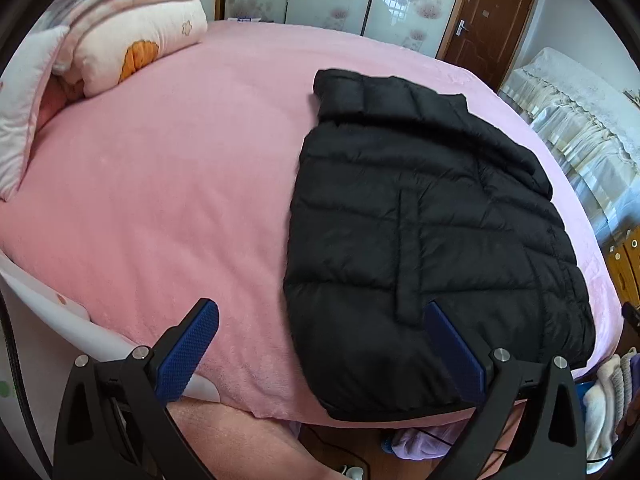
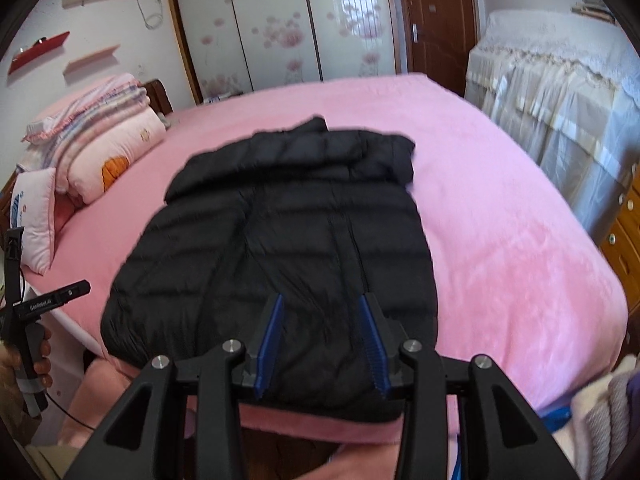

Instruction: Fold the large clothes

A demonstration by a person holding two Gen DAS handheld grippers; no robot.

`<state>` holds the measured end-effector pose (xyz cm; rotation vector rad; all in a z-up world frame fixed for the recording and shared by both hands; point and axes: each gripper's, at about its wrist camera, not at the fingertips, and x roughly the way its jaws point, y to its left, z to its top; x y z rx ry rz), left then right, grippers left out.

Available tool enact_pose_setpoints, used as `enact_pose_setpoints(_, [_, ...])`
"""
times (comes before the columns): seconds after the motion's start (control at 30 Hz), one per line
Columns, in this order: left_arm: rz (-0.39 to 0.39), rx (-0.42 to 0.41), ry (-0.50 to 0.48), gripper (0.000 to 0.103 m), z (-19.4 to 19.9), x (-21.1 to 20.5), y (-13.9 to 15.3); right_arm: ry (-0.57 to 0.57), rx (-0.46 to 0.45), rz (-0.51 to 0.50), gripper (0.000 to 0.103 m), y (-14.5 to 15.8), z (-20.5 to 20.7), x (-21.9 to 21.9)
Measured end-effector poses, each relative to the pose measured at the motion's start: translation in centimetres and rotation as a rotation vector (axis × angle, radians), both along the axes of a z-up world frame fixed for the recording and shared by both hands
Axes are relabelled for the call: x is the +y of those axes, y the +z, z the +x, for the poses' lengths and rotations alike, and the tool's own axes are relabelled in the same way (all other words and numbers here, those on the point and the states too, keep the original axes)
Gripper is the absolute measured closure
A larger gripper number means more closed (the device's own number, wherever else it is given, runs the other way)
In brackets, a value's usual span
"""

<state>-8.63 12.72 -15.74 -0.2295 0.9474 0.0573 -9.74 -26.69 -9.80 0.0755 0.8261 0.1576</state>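
Left wrist view: our left gripper jaws spread wide, empty, over the near hem of the black jacket on the bed. Grab the hem corners evenly.

Right wrist view: right gripper jaws part-spread, pinching nothing; only here the hand shows.

We hold our left gripper tilted downward with its jaws spread wide, the blue pads facing each other and nothing between them. Our right gripper also slants down, its jaws partly open, the blue pads gripping nothing. At the near left edge of the right wrist view our left hand wraps around the handle of the left gripper
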Motion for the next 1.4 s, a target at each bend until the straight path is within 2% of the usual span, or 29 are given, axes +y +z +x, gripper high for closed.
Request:
enact_pose_setpoints(0.13, [-0.04, 0.048, -0.003, 0.001, 0.1, 1.1, -2.7, 0.024, 0.07, -0.009, 0.064, -2.8, 0.2, -0.5])
enact_pose_setpoints(0.27, [-0.057, 0.055, -0.014, 0.001, 0.1, 1.4, -4.1, 0.025, 0.134, 0.023, 0.064, -4.9, 0.8, -1.5])
enact_pose_setpoints(0.43, [-0.131, 0.07, -0.043, 0.001, 0.0, 0.9, -5.7, -0.033, 0.153, 0.095, 0.064, -5.7, 1.3, -4.3])
enact_pose_setpoints(0.67, [-0.145, 0.081, -0.076, 0.001, 0.4, -0.6, -7.0, -0.103, 0.19, 0.153, 0.063, -6.9, 1.8, -7.7])
enact_pose_setpoints(0.77, [-0.154, 0.081, -0.072, 0.001, 0.8, -0.8, -7.3, -0.1, 0.228, 0.207, 0.055, -8.1, 2.1, -8.3])
enact_pose_setpoints(0.83, [-0.156, 0.092, -0.067, 0.001, 1.2, -0.9, -7.7, -0.101, 0.252, 0.217, 0.043, -8.9, 2.4, -8.5])
enact_pose_setpoints(0.87, [-0.158, 0.095, -0.065, 0.001, 1.4, -0.8, -8.0, -0.104, 0.263, 0.22, 0.042, -9.3, 2.5, -8.6])
enact_pose_setpoints(1.13, [-0.193, 0.115, -0.059, 0.001, 2.2, -0.2, -9.3, -0.077, 0.308, 0.4, 0.042, -12.2, 3.3, -9.1])
enact_pose_setpoints(1.3, [-0.225, 0.114, -0.059, 0.001, 2.0, 0.0, -9.5, -0.042, 0.344, 0.47, 0.041, -13.5, 3.3, -8.9])
enact_pose_setpoints(1.4, [-0.26, 0.119, -0.066, 0.01, 1.9, -0.2, -9.6, -0.055, 0.353, 0.513, 0.046, -14.2, 3.1, -9.3])
